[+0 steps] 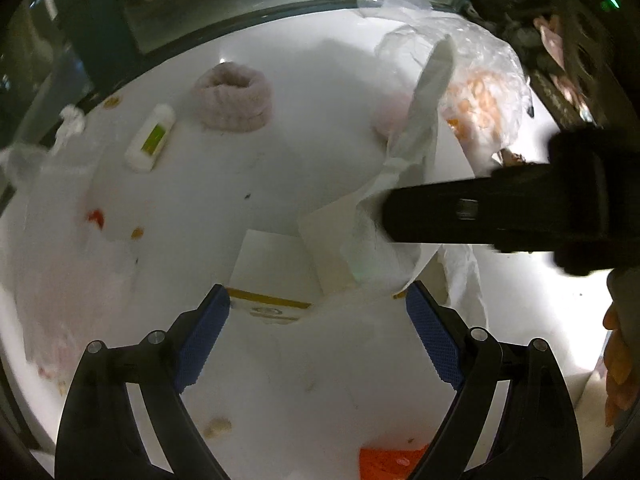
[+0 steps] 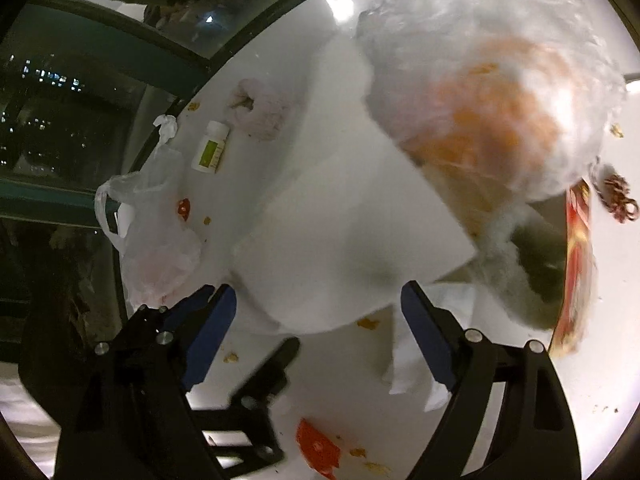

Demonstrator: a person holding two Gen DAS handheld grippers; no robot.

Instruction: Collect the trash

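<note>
Materials on a glossy white table (image 1: 280, 60)

A crinkled clear plastic bag (image 2: 500, 80), soft matt paper napkin (image 1: 372, 236), fluffy cloth band (image 1: 232, 98) and smooth plastic bottle (image 1: 150, 138) are seen.

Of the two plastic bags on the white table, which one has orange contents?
The crumpled clear plastic bag at the right holds orange scraps; the thin white handled bag by the left edge does not.

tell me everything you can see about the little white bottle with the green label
The small white bottle is a short cylinder, plastic by the look of it, with a white cap and a yellow-green label panel along its side. It lies on its side on the white table, uncrushed and seemingly closed. A fuzzy pink band lies close beside it and a crumpled white tissue sits nearer the table edge. Neither gripper touches it.
</note>
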